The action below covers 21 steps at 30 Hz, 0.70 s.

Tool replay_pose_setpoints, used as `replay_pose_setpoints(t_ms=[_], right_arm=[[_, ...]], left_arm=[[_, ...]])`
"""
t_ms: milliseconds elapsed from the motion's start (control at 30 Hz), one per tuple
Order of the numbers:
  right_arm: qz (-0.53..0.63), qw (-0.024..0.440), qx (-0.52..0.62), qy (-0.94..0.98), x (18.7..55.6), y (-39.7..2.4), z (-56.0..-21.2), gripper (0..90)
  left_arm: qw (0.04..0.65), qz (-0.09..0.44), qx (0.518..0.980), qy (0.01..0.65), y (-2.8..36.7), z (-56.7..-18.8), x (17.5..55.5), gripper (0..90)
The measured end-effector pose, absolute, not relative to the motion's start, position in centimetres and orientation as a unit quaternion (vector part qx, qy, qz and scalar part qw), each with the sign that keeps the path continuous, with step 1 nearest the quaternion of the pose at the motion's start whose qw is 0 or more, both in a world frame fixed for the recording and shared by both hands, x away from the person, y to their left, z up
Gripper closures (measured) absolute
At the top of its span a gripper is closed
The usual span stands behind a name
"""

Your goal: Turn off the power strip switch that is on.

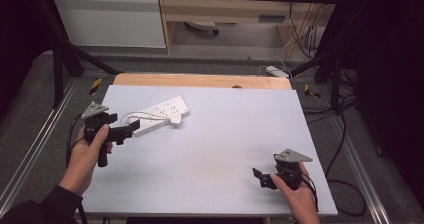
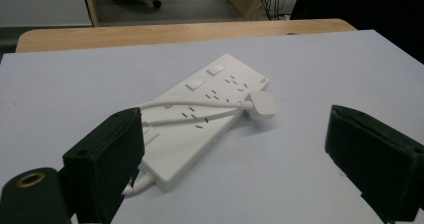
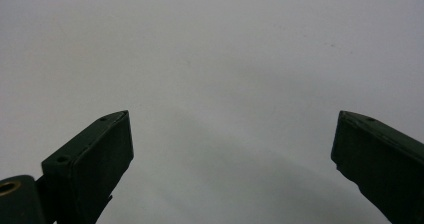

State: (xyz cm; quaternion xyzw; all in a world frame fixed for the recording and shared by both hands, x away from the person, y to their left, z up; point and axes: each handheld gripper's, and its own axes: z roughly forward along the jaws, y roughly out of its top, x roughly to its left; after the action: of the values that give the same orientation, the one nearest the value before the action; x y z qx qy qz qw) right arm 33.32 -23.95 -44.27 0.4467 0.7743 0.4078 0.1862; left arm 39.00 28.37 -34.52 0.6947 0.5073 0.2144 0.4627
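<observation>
1. Power strip (image 1: 161, 115), one, white, flat on the grey table top (image 1: 215, 149) in its far-left part, lying at a slant. In the left gripper view the power strip (image 2: 200, 119) shows two raised square buttons at its far end and several groups of socket slots along its upper face.
2. Cord (image 2: 195, 104), one, white, laid in a loop across the top of the strip. Both runs of it pass over the socket face and meet at the plug.
3. Plug (image 2: 262, 105), one, white, resting at the strip's long edge, partly on the strip and partly on the table; in the high view the plug (image 1: 175, 118) sits at the edge nearer the person.
4. Left gripper (image 1: 131, 128), one, held in the person's left hand (image 1: 92, 149) at the left edge of the table. Its two black jaws stand wide apart and grip nothing. In its own view the left gripper (image 2: 232, 149) faces the near end of the strip, the left jaw just beside that end; whether it touches cannot be told.
5. Right gripper (image 1: 259, 176), one, held in the right hand (image 1: 295, 191) at the near-right part of the table, well apart from the strip. In its own view the right gripper (image 3: 232, 134) has its two jaws spread, with bare grey surface between them.
6. Grey three-cornered plates, two, one atop each gripper.
7. Wooden strip (image 1: 200, 80), one, along the far edge of the table.
</observation>
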Motion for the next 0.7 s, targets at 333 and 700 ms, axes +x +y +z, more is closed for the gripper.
replay_pose_setpoints(t_ms=[333,700], right_arm=[[0.407,0.186,0.447,0.775,33.3,-23.9,-44.3,3.7],[0.407,0.188,0.447,0.774,33.3,-24.0,-44.3,3.7]], left_arm=[[0.462,0.207,0.689,0.519,29.5,-36.3,36.6,9.0],[0.463,0.200,0.689,0.520,29.9,-37.9,34.3,9.2]])
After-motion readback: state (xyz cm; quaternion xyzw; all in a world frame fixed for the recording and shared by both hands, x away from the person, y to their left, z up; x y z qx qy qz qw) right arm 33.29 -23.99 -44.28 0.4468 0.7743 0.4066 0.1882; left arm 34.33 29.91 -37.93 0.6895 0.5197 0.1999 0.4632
